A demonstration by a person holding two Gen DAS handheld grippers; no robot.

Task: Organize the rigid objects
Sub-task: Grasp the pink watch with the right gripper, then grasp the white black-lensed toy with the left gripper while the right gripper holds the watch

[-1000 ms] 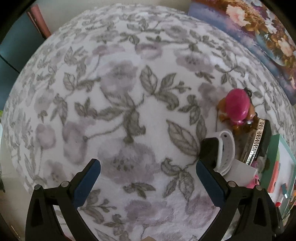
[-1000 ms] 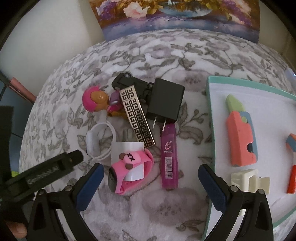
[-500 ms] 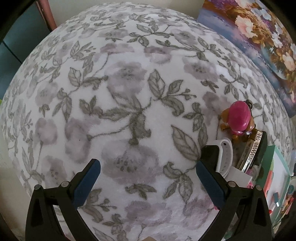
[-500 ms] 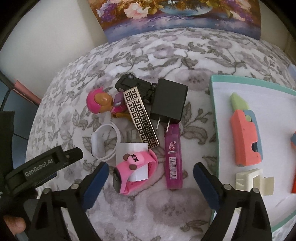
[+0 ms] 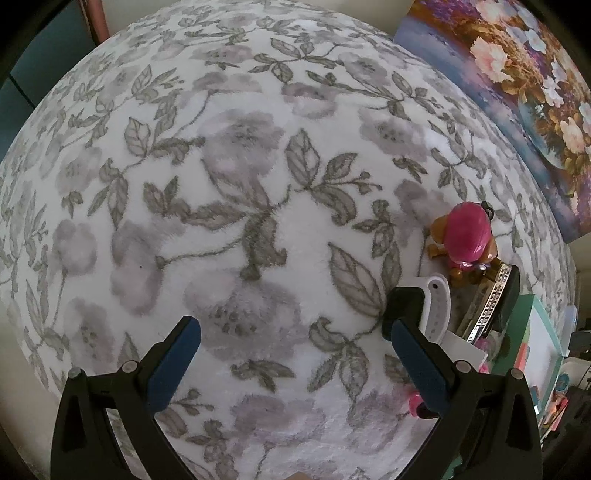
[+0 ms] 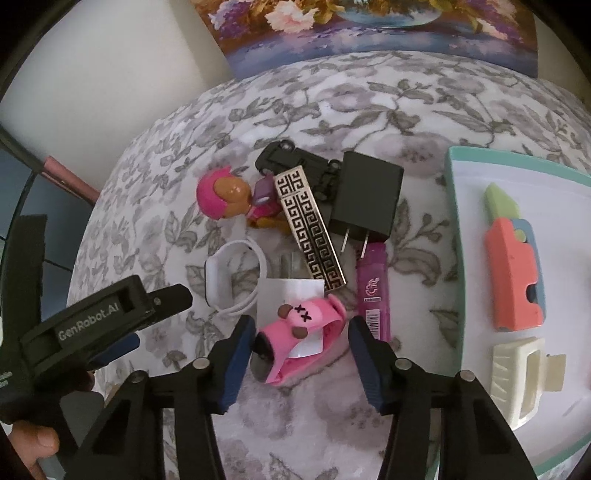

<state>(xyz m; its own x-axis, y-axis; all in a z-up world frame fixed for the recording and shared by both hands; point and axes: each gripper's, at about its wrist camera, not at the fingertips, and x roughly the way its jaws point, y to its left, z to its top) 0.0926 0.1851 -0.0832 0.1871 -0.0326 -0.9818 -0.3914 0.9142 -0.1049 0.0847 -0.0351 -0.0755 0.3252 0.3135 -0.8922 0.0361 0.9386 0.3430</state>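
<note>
A pink watch with a bear face [image 6: 299, 332] lies on the floral cloth between the jaws of my right gripper [image 6: 303, 347]. The jaws are closing; the left pad is at the watch face and the right pad sits just off the band. Behind the watch lie a white card-like piece [image 6: 280, 299], a white watch [image 6: 229, 277], a pink-headed toy figure [image 6: 221, 195], a gold-and-black patterned bar [image 6: 310, 229], a black toy car [image 6: 291, 158], a black charger [image 6: 365, 199] and a purple lighter [image 6: 373, 295]. My left gripper [image 5: 291, 354] stands open over bare cloth, left of the white watch [image 5: 436, 306].
A teal-rimmed white tray [image 6: 452, 258] on the right holds an orange, blue and green cutter [image 6: 513, 273] and a cream hair claw [image 6: 521, 376]. A flower painting [image 6: 369, 33] leans against the wall at the back. The left gripper's body [image 6: 110, 317] is close on the left.
The right gripper's jaws have drawn in from wide open to either side of the pink watch. The left view has rolled a little; its jaws stay wide.
</note>
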